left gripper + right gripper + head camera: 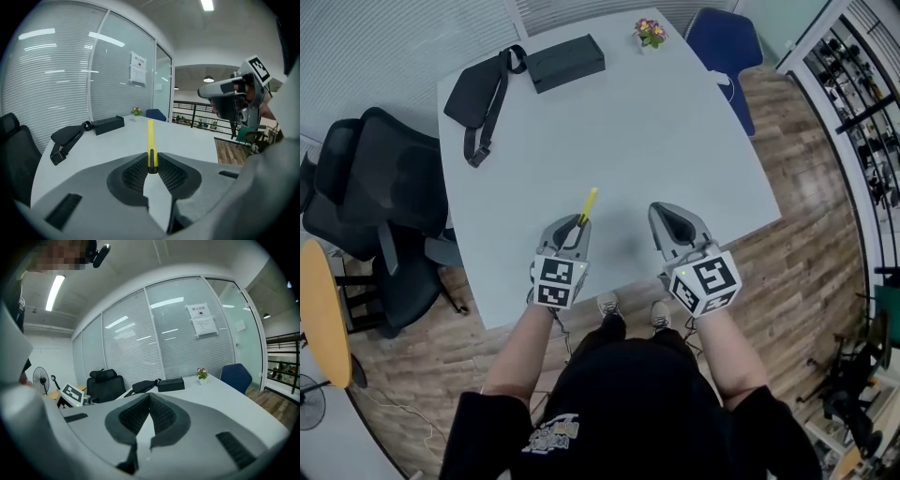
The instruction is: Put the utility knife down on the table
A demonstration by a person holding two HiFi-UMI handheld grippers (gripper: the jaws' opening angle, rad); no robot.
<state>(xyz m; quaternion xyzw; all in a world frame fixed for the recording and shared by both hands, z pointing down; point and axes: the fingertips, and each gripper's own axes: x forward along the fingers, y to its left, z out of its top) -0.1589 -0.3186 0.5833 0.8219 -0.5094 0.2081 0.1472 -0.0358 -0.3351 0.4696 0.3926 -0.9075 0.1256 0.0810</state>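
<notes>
Low in the frame, the left gripper [577, 226] pinches the yellow utility knife [588, 203] so it won't drop above the table [675, 122]. Beside it, the right gripper [667, 215] is squeezed together, holding nothing.

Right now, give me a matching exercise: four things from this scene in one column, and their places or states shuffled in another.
1 utility knife
2 black bag
3 flowers
4 right gripper

A shut, nothing in it
B far edge of the table
C clamped in the left gripper
D table's far left corner

Pairs: 1-C, 2-D, 3-B, 4-A
</notes>
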